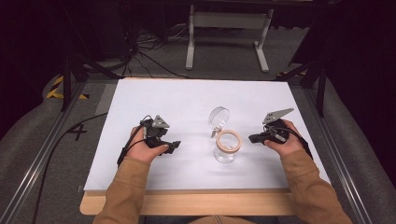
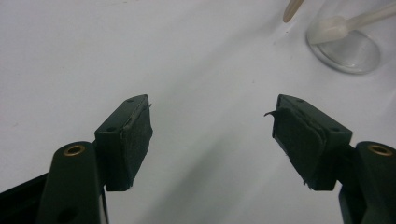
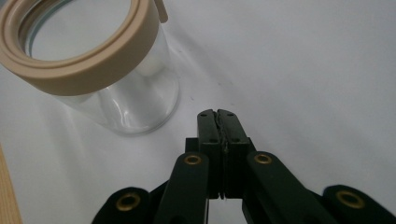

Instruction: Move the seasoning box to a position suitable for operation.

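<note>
Right gripper point(image 3: 219, 114) pinched shut on nothing, left gripper point(image 2: 212, 135) spread wide, jar point(image 1: 225, 148) standing upright between them, mouth up, lid point(image 1: 218, 116) flipped open, no readable label

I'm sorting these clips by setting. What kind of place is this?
Probably a lab or recording workspace, not a home: a white table edged by metal rails, loose cables on grey carpet, dark surroundings. A lone glass jar sits between the two grippers.
</note>
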Demonstrator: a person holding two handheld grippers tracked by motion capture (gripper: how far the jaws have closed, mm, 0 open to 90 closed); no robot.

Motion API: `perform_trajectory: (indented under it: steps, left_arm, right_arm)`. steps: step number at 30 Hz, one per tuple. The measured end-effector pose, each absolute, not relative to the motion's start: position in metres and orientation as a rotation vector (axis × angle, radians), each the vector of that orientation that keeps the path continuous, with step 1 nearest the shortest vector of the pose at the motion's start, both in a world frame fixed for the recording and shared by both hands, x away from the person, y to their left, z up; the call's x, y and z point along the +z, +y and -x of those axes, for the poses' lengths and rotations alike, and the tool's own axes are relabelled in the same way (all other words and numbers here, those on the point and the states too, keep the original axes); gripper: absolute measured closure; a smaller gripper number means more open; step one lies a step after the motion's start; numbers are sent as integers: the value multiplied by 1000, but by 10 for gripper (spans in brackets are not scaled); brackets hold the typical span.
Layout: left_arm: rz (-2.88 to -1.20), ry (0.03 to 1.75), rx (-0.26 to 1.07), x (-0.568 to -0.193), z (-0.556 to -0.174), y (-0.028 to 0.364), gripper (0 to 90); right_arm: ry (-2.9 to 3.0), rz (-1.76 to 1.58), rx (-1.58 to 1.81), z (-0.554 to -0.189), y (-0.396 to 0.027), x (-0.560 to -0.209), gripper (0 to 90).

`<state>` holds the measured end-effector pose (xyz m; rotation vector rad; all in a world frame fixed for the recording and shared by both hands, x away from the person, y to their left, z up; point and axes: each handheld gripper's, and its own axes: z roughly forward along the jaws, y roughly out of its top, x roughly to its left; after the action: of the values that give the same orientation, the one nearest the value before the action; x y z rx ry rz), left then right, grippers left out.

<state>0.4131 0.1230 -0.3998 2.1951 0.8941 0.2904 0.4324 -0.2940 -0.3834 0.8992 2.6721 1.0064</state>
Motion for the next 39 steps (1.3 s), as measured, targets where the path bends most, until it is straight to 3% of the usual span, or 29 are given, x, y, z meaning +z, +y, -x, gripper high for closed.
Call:
perform_trajectory:
  steps: [39]
  left_arm:
    - [-2192,857,277,-399,-409,116,292]
  right_arm:
    - [2762,-808,969,-432,-257,-405,900]
